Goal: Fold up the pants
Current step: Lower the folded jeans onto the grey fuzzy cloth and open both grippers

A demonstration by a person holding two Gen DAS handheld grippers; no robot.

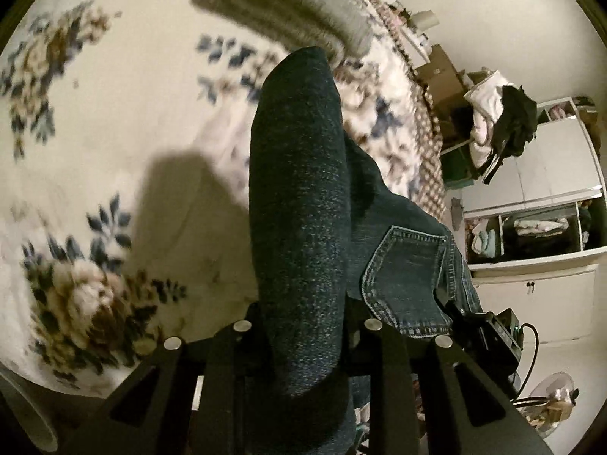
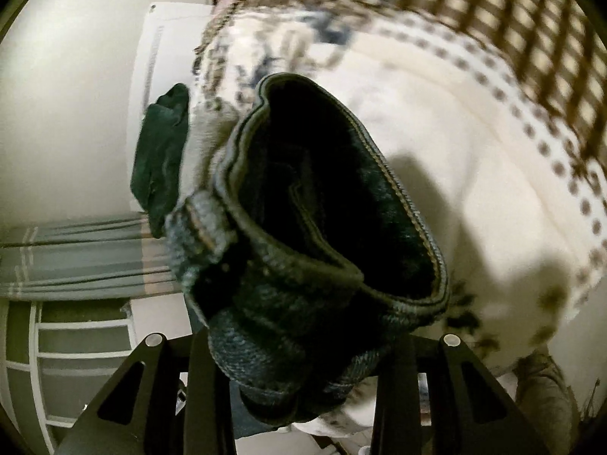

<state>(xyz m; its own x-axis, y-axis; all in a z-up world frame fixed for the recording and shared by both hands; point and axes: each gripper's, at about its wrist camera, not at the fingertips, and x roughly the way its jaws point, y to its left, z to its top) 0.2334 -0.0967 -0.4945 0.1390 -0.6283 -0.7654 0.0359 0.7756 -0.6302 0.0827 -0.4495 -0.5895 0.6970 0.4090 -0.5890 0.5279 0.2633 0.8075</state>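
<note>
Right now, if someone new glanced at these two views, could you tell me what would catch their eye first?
Dark blue jeans fill the middle of both views, a bunched fold clamped in the left hand-held gripper, a stitched back pocket to its right. In the right view the right hand-held gripper grips the thick seamed edge of the denim. Behind lies a cream floral bedspread.

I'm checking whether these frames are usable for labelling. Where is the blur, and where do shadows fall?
Left wrist view: the jeans look sharp, the flowered bedspread is smeared, with a dark shadow beside the jeans. Right wrist view: the checked blanket is streaked, and shadows cross the white cover.
</note>
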